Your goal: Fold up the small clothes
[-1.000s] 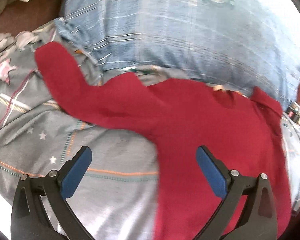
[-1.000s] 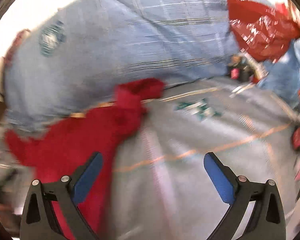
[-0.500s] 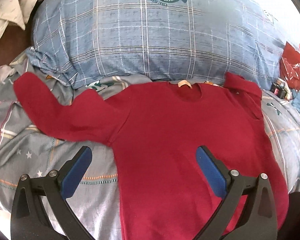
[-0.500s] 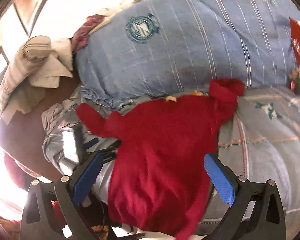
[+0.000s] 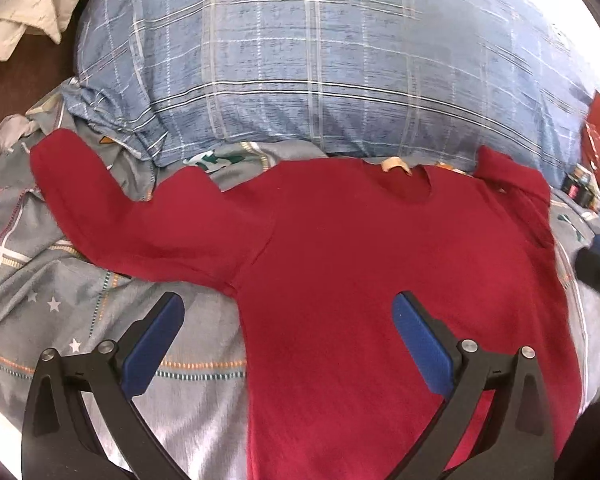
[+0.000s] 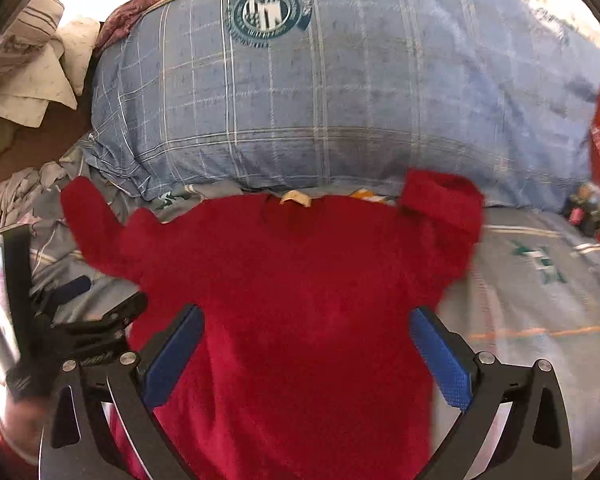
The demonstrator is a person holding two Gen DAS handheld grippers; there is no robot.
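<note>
Plainly, a garment laid out and not yet folded.

Garment: long-sleeved dark red knit top, spread front-up on the grey patterned bedsheet, directly ahead of and under both grippers; laid flat, probably so that sleeves and sides can be folded inward.

Collar: pointing away from the grippers, with a tan neck label showing, just short of the big blue plaid pillow; likely oriented so, with the hem nearest the holder.

Far-left sleeve: stretched out forward-left of the left gripper, lying flat on the sheet, free to be picked up.

Far-right sleeve: bunched and turned back on itself forward-right of the right gripper, beside the pillow's base; needs straightening or tucking first, by this reading.

Left gripper: blue-padded fingers spread wide, holding nothing, poised above the top's left flank, one pad over the sheet and one over the fabric.

Right gripper: spread wide too, empty, straddling the middle of the top's body.

Step in hand: seemingly choosing where to pinch for the first fold.

Risk: soft knit may drag or wrinkle if gripped on one layer only.

Clutter: pale crumpled cloths far forward-left, red crinkled bag far forward-right, both well apart from the top.
</note>
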